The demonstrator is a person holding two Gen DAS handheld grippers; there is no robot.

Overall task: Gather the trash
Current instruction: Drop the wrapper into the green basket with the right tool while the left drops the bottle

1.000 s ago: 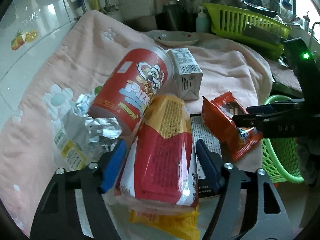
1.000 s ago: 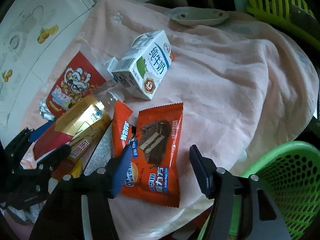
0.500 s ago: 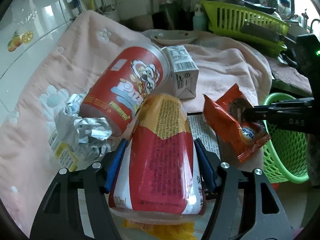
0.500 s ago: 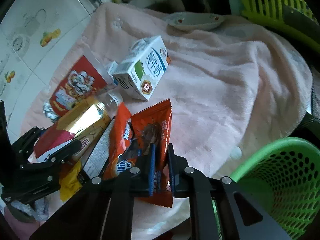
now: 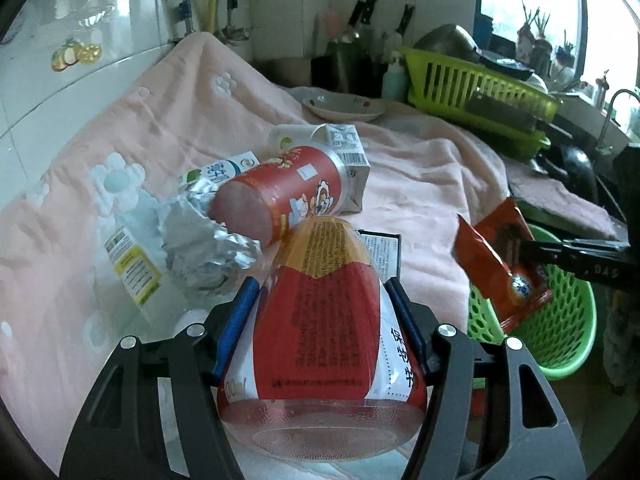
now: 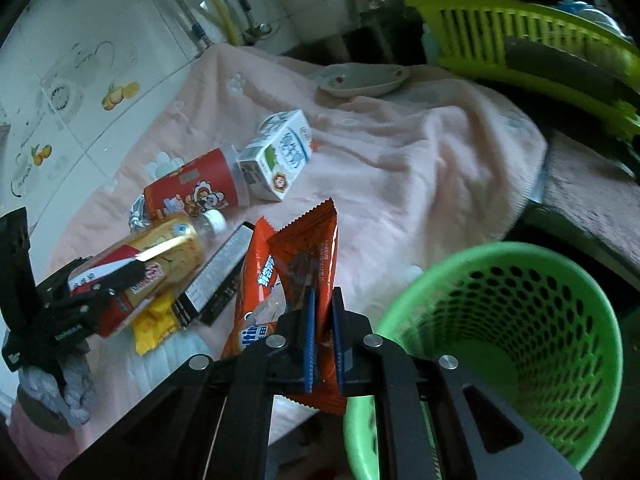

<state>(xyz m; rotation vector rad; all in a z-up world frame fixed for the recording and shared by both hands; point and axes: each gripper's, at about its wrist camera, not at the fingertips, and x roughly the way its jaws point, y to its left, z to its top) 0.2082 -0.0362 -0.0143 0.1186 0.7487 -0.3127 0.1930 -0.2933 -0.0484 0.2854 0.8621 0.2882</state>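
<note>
My left gripper (image 5: 322,294) is shut on a plastic bottle (image 5: 324,320) with a red and yellow label, held just above the pink towel (image 5: 168,120); the bottle also shows in the right wrist view (image 6: 144,256). My right gripper (image 6: 322,304) is shut on orange snack wrappers (image 6: 308,248), lifted off the towel beside the green mesh basket (image 6: 532,320). The wrappers (image 5: 500,256) and basket (image 5: 560,336) show at the right of the left wrist view. A red paper cup (image 5: 288,192), a milk carton (image 6: 280,160) and crumpled foil (image 5: 204,240) lie on the towel.
A flat black-and-white packet (image 6: 220,276) and a yellow wrapper (image 6: 154,328) lie under the bottle. A shallow dish (image 5: 344,106) sits at the towel's far end. A green dish rack (image 5: 480,100) stands at the back right. A tiled wall runs along the left.
My right gripper closed on the orange wrappers and lifted them toward the green basket. My left gripper closed on the bottle and raised it slightly.
</note>
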